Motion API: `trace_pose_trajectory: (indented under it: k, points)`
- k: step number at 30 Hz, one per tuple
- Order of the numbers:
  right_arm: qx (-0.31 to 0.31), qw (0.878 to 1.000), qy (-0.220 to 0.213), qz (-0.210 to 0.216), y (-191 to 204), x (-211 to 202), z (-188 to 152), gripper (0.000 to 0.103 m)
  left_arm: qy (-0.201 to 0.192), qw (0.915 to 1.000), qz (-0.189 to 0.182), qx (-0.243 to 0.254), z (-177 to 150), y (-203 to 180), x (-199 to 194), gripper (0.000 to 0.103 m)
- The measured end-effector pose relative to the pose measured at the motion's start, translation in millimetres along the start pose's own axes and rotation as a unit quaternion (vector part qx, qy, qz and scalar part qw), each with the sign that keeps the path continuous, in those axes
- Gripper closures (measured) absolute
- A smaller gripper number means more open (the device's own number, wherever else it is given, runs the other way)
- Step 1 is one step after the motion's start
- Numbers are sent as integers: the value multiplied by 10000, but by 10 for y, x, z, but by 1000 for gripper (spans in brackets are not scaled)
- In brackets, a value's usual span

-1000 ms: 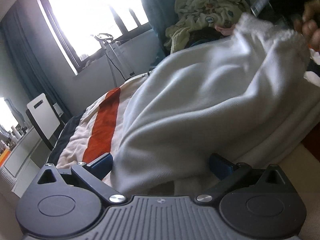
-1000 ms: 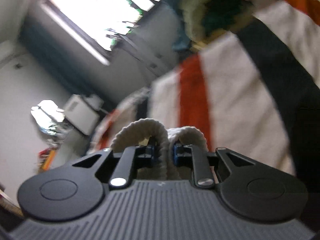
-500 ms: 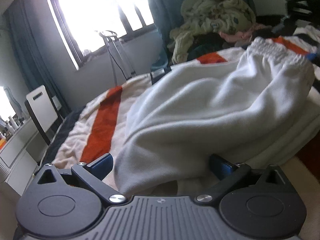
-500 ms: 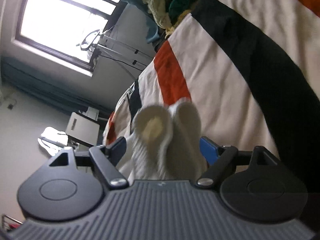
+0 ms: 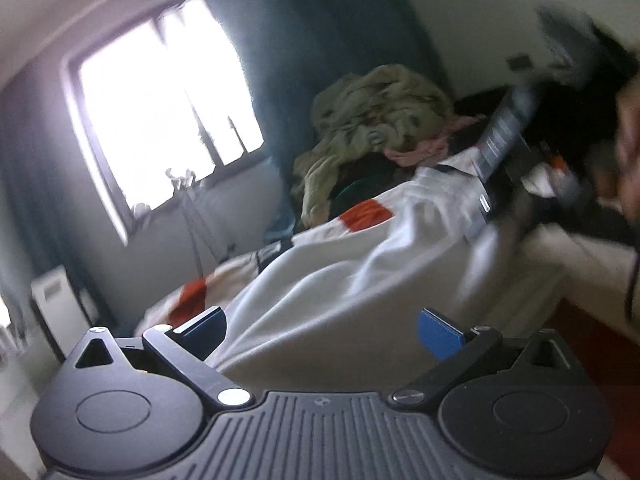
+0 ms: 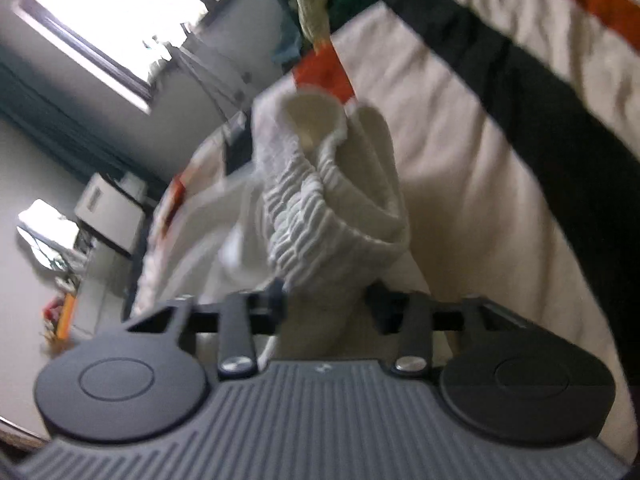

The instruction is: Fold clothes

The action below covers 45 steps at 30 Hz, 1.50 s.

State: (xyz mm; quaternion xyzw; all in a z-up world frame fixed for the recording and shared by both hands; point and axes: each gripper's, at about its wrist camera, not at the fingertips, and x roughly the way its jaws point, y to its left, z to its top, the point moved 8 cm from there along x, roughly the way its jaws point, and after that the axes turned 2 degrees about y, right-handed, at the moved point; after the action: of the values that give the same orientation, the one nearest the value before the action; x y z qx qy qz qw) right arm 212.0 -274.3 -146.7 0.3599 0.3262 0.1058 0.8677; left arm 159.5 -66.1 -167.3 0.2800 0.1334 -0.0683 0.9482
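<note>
Nothing here I can read: my views are blurred, and no label, brand, number or sign comes out legibly anywhere.

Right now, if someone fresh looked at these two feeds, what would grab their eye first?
Probably the white garment heaped across the striped bedspread, filling the middle of the left wrist view between the wide-open left gripper. Next, its ribbed elastic waistband bunched up in the right gripper, which is closed on it. Behind, a bright window and a pile of olive clothes stand out.
</note>
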Motion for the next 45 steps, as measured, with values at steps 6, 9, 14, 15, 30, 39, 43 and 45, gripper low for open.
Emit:
trace_pose_trajectory:
  k: [6,9,14,15,30,39,43,45]
  points:
    - [-232,9971,-588,418,222,-145,141,75,157,9958,521,731,-76,-264,135,0]
    - [-249,9941,-815,667,286,-236,242,76,437,9898,1035,880,-159,-186,215,0]
    - [38,9953,-806,526,139,-190,362,76,1340,9768,1655,-249,-396,307,248,1]
    - [149,9960,-742,473,82,-169,352,76,1462,9736,1602,-707,-446,428,212,1]
    - [468,9987,-209,-7,-184,-74,92,74,1298,9519,1343,-2428,-416,946,-210,2]
    - [223,9997,-124,-18,-127,-93,22,72,1446,9208,1185,-3422,-601,1269,-151,1]
    - [222,9997,-39,-77,-143,-73,-19,69,1593,9005,1097,-3895,-719,1330,-137,0]
    - [288,9995,60,-134,-183,-54,-52,64,1737,8720,953,-4476,-862,1369,-132,0]
